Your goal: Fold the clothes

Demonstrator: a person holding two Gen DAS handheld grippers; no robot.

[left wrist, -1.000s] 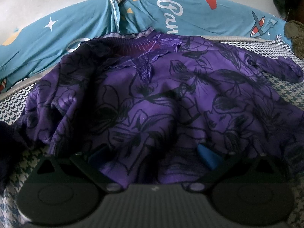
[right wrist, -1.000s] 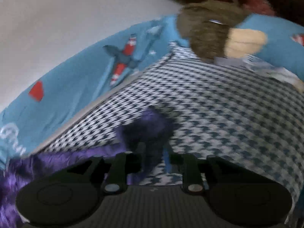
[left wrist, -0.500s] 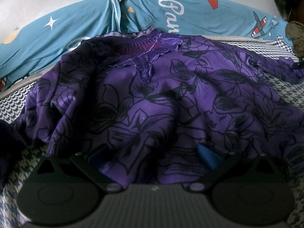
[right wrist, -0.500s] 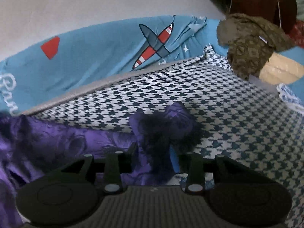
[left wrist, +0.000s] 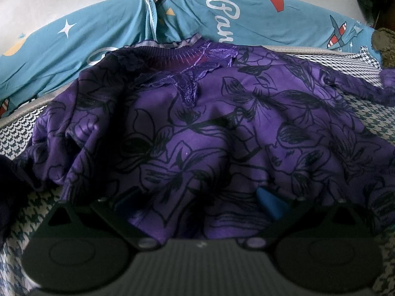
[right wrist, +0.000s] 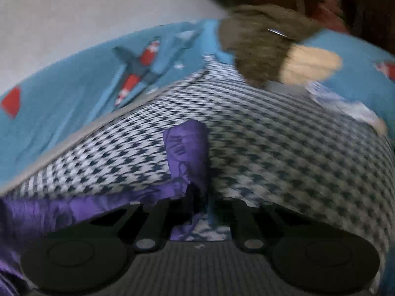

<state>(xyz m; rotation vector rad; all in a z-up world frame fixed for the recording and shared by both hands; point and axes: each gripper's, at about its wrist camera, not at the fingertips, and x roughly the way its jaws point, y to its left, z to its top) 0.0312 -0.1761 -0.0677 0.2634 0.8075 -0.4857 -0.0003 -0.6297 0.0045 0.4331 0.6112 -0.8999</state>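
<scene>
Nearest, the left tongs (left wrist: 197, 204) stand wide apart over the hem of the purple top (left wrist: 209, 128), blue pads (left wrist: 270, 203) resting on the cloth, nothing pinched. The top, soft knit printed with black outlined flowers, lies spread and rumpled on a houndstooth bed cover (left wrist: 370, 113), ribbed collar at the far side. The right tongs (right wrist: 197, 212) are drawn close on the sleeve cuff (right wrist: 187, 148), which stands up between them. Farther, a blue aeroplane-print sheet (left wrist: 259, 17) and a brown fuzzy bundle (right wrist: 259, 51); this view is blurred.
</scene>
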